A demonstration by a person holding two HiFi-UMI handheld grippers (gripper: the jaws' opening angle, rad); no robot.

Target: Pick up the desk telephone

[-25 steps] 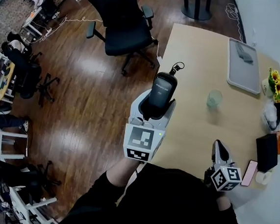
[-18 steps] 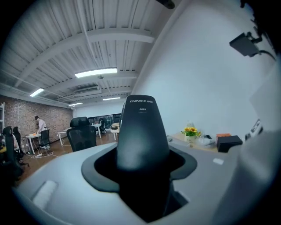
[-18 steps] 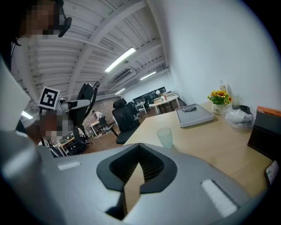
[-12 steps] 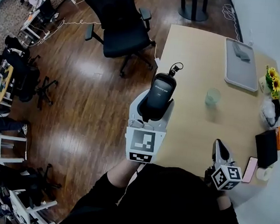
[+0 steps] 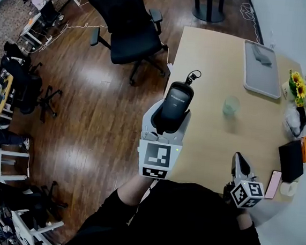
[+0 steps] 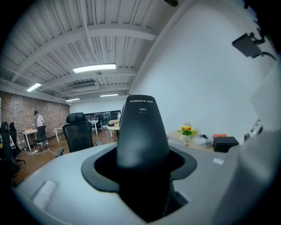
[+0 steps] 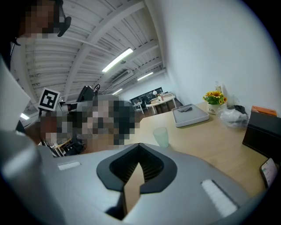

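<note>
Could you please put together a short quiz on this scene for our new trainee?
1. True or false: the right gripper is shut with nothing between its jaws.
2. What does the left gripper hold? A) nothing B) a black telephone handset C) a stapler
3. In the head view, which lies nearer the right gripper: the pale green cup or the grey tray?
Key: 1 true; 2 B; 3 the pale green cup.

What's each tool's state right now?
Left tool: shut on the telephone handset.
Right tool: shut, holding nothing.
</note>
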